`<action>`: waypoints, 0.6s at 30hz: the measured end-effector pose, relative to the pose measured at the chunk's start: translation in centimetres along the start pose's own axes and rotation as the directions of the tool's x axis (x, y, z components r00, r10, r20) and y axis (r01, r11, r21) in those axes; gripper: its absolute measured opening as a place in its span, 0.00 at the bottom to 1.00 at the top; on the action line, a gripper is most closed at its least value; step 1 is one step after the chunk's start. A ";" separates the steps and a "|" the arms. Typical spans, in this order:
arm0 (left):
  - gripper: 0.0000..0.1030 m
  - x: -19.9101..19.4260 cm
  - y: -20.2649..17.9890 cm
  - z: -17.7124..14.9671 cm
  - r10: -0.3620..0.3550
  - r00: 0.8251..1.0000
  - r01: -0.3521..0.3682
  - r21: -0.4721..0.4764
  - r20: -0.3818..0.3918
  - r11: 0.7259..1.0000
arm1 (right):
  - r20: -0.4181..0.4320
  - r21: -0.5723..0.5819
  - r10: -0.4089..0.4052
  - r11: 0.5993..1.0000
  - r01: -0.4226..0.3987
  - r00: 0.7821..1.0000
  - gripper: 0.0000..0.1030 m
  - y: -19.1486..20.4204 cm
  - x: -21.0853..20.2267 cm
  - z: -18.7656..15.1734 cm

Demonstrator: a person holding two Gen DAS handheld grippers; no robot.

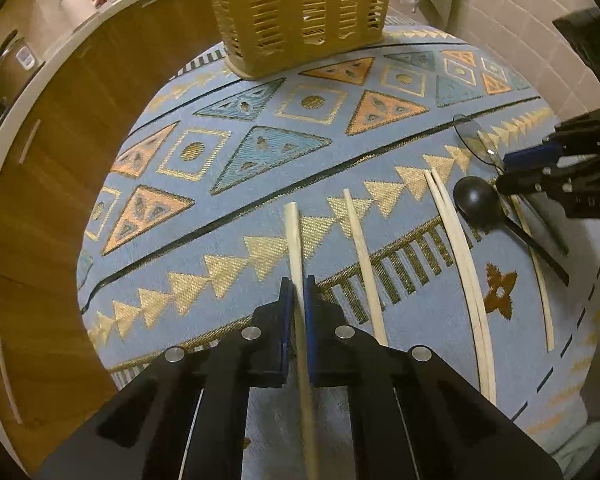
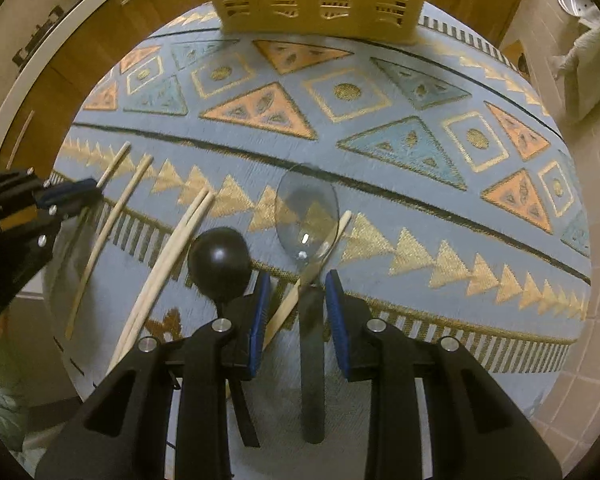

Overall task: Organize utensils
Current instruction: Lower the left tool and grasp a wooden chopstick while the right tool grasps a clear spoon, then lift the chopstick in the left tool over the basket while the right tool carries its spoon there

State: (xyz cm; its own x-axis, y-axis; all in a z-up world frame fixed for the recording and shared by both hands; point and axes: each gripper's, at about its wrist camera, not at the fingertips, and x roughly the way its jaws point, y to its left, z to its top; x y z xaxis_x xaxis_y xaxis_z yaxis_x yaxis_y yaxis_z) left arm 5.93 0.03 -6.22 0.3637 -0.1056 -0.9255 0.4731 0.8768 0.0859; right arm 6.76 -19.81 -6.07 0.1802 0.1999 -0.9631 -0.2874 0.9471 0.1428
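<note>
Left gripper (image 1: 299,294): pointing steeply down, jaws clamped on a chopstick (image 1: 293,236).
Right gripper (image 2: 298,296): tilted down, jaws parted, straddling the clear spoon (image 2: 306,216).
Basket (image 1: 296,12): 12 o'clock.

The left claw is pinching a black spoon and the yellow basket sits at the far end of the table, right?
Not quite. The left gripper is pinching a wooden chopstick, as the left wrist view shows; the black spoon lies on the cloth. The yellow basket does sit at the far end.
</note>
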 end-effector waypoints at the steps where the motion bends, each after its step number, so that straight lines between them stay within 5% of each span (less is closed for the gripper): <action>1: 0.03 0.0 0.2 0.0 -0.008 1.000 0.008 -0.011 0.005 1.000 | 0.001 0.000 -0.003 1.000 0.003 1.000 0.20 0.0 0.0 0.0; 4: 0.03 -0.3 0.7 -0.1 -0.037 0.999 0.039 -0.048 0.028 0.998 | 0.006 -0.005 -0.025 1.000 0.025 1.000 0.10 0.3 0.0 -0.3; 12: 0.03 -1.7 2.1 -0.4 -0.071 0.989 0.090 -0.153 0.127 0.984 | 0.091 -0.008 -0.024 1.000 0.024 0.996 0.10 0.3 -1.5 -1.2; 18: 0.03 -5.5 3.6 -1.3 -0.105 0.927 0.200 -0.238 0.359 0.951 | 0.262 -0.010 0.056 0.998 -0.055 0.963 0.10 0.0 -4.6 -3.2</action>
State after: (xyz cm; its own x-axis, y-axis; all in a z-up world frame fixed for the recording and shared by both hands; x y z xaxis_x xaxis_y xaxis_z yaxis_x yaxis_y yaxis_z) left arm 4.58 4.34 -1.28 0.5753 -0.3586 -0.7352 0.3318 0.9238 -0.1910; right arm 2.94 -21.54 -2.40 0.4041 0.3111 -0.8602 -0.3062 0.9321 0.1933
